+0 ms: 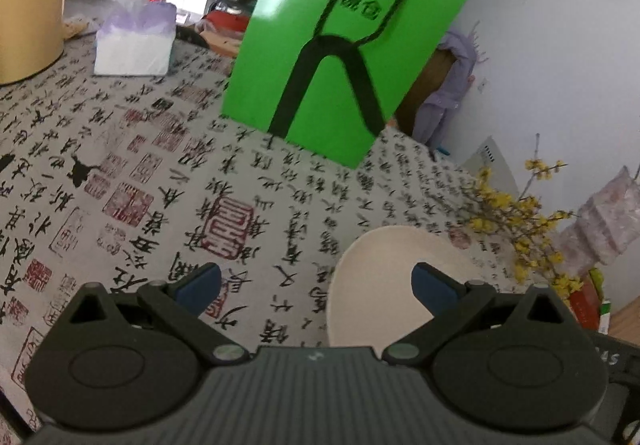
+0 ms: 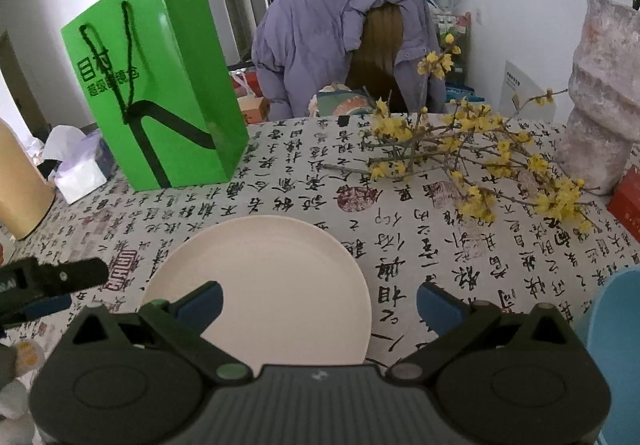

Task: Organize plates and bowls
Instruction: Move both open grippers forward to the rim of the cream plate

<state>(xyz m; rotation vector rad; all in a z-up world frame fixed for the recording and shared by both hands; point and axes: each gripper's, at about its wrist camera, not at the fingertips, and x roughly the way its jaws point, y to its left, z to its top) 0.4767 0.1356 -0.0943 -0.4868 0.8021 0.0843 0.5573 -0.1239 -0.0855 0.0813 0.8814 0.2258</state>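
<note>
Your cream plate [image 2: 260, 281] lies flat on the counter [image 2: 420, 245], which is covered by a cloth printed with calligraphy. Take that plate as your landmark. Your right gripper [image 2: 320, 305] hovers over its near edge with both blue-padded fingers spread wide, holding nothing. Your left gripper [image 1: 316, 289] sits to the plate's left, fingers equally wide apart and empty; its tip also shows at the left edge of the right wrist view. Beyond the plate and to its left stands an upright green paper bag [image 2: 160, 85] with black cord handles. Further left of that bag is a tissue box [image 2: 78, 165]. Beyond the plate to its right lie branches with yellow blossoms [image 2: 460, 149]. A light blue dish [image 2: 616, 345] shows partly at the plate's right, well apart from it.
</note>
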